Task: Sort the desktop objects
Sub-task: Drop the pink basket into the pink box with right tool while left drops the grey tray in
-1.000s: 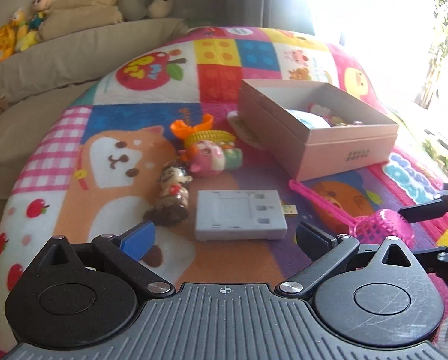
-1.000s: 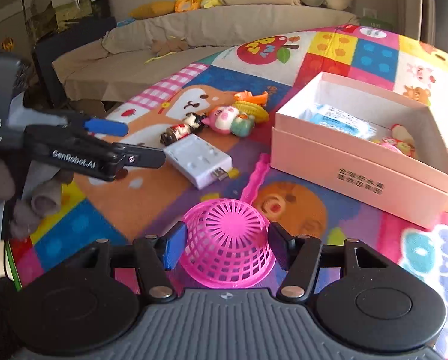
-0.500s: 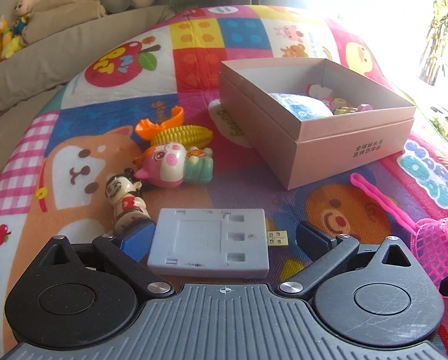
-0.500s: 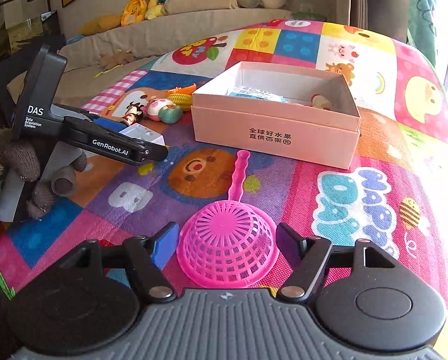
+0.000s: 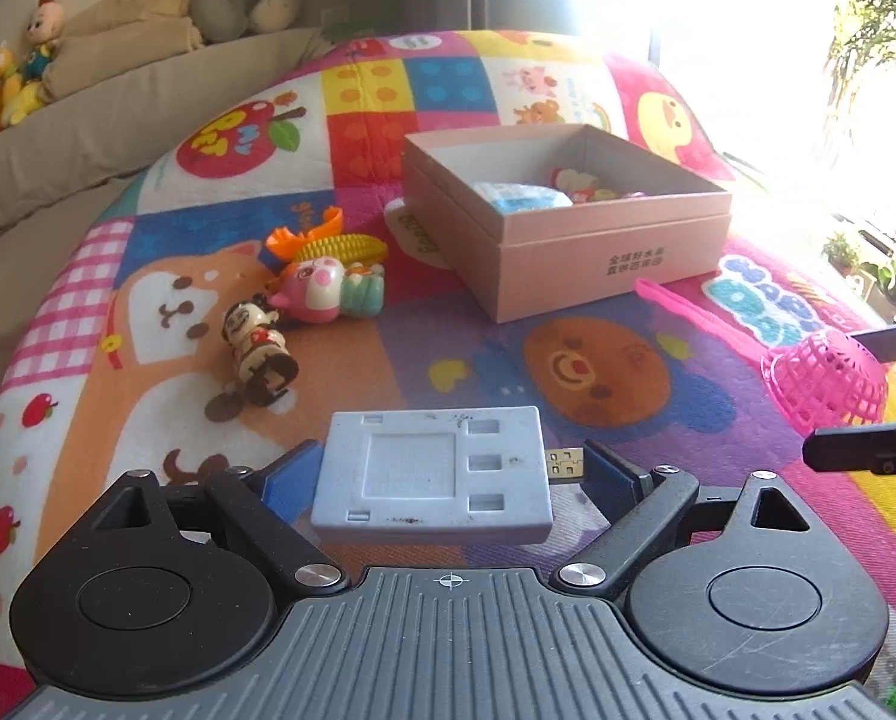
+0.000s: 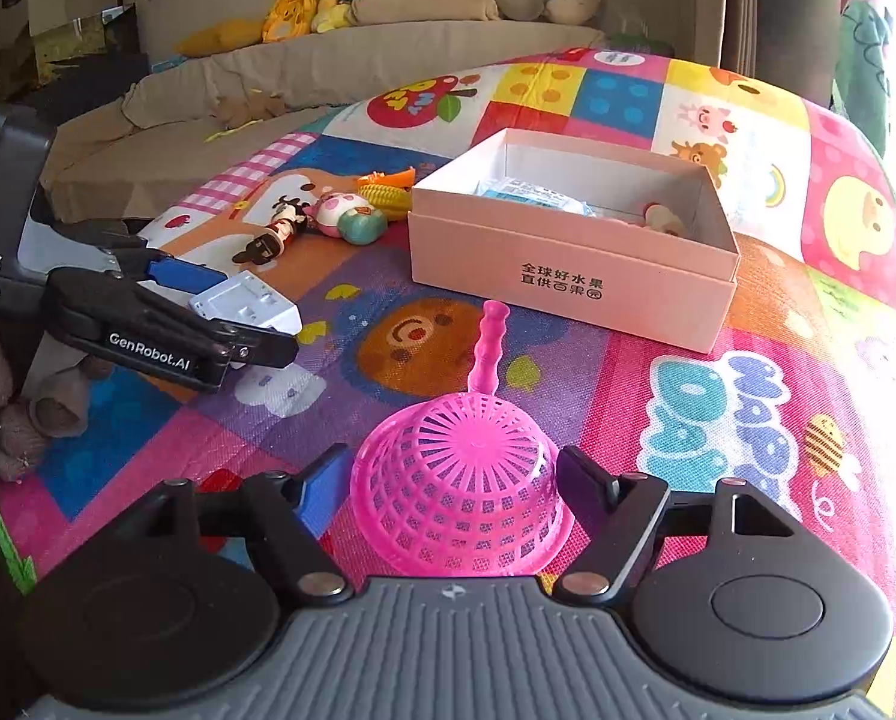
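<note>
My left gripper is shut on a grey-blue USB card reader and holds it above the mat; it also shows in the right wrist view. My right gripper is shut on the basket of a pink toy strainer, whose handle points toward the pink cardboard box. The box is open and holds a blue-white packet and a small toy. A small figurine, a pink pig toy and a toy corn lie on the mat left of the box.
A colourful play mat covers the surface. A beige sofa with plush toys stands behind it. A bright window is at the right. The left gripper's body is at the left in the right wrist view.
My left gripper moved onto the card reader, closed on it and lifted it off the mat. My right gripper drew back with the strainer, away from the box.
</note>
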The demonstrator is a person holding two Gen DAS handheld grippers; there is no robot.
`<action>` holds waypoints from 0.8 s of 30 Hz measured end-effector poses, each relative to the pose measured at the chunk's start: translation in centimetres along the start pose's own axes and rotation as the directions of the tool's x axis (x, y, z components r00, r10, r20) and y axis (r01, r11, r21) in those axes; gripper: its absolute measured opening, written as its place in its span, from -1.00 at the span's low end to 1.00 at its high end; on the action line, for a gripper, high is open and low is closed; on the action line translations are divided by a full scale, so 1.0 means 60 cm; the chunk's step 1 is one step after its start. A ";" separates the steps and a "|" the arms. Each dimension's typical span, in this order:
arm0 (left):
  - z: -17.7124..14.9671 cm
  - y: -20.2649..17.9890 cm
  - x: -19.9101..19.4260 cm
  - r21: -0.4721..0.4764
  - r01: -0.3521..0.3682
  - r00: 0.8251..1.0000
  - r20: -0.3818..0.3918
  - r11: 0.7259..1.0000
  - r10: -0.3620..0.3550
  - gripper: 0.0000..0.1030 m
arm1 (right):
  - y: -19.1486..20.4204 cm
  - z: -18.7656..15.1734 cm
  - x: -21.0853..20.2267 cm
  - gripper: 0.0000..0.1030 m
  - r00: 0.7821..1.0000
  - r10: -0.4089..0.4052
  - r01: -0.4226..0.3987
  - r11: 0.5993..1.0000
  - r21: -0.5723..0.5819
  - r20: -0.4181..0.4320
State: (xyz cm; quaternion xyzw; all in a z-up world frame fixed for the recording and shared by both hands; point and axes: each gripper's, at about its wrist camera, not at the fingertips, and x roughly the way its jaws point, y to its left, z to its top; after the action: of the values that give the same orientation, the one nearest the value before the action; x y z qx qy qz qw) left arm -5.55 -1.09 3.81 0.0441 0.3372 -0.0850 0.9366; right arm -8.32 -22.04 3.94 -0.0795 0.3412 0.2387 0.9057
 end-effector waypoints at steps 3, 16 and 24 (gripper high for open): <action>0.021 -0.008 -0.047 -0.001 0.021 0.996 0.085 1.000 -0.021 0.84 | -0.010 0.013 -0.058 0.45 0.998 -0.013 0.014 1.000 -0.003 0.059; 0.212 -0.061 0.019 0.055 0.024 0.955 0.295 0.998 -0.039 0.84 | -0.095 0.151 -0.203 0.45 0.877 -0.212 0.159 0.975 0.156 0.431; 0.304 -0.029 0.170 -0.095 0.051 0.964 0.265 0.994 -0.025 0.93 | -0.163 0.196 -0.067 0.45 0.929 -0.185 0.111 0.965 0.236 0.320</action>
State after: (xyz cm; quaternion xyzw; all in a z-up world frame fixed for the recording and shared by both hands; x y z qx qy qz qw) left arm 13.23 -6.68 11.27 -0.0216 0.2144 -0.0909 0.9723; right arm 0.63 -28.50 15.26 0.0348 0.1965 0.1413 0.9696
